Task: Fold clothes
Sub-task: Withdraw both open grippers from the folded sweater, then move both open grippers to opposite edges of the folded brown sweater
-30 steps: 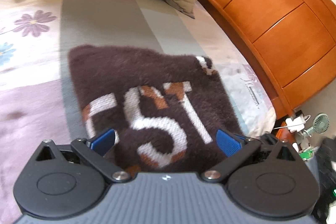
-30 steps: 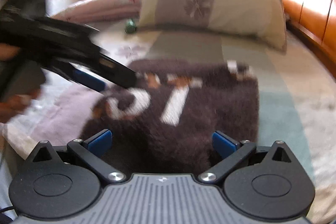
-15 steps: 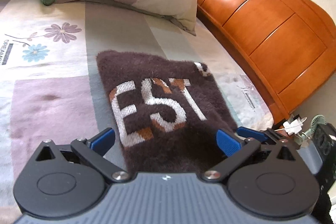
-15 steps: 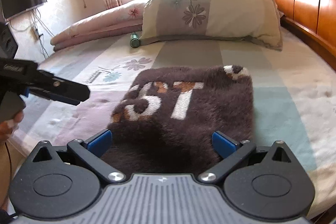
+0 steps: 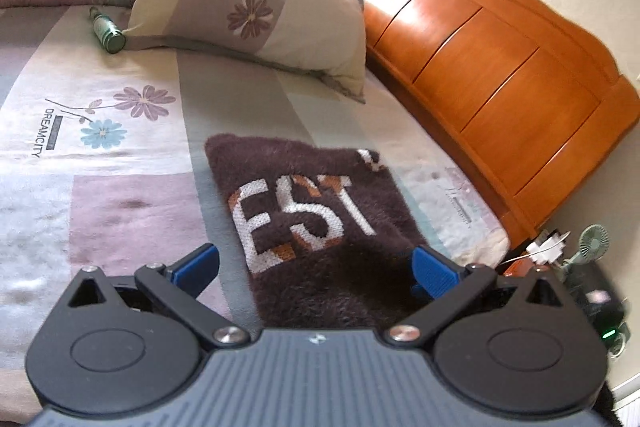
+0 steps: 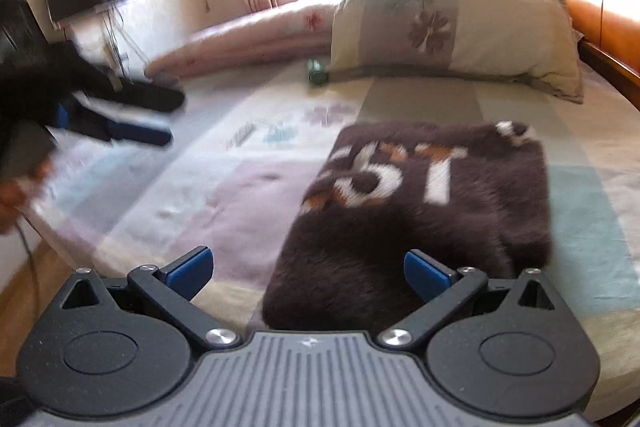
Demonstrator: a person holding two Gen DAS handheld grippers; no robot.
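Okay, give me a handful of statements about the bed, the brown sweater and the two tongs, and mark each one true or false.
1. The brown sweater lies folded flat on the bed. True.
2. The left tongs are clamped on the sweater's edge. False: they are open and grip nothing.
3. A green bottle lies beside the pillow. True.
4. The right tongs are shut. False: their fingers stand wide apart, nothing between them.
5. The pillow rests on top of the sweater. False: bare bedsheet separates them.
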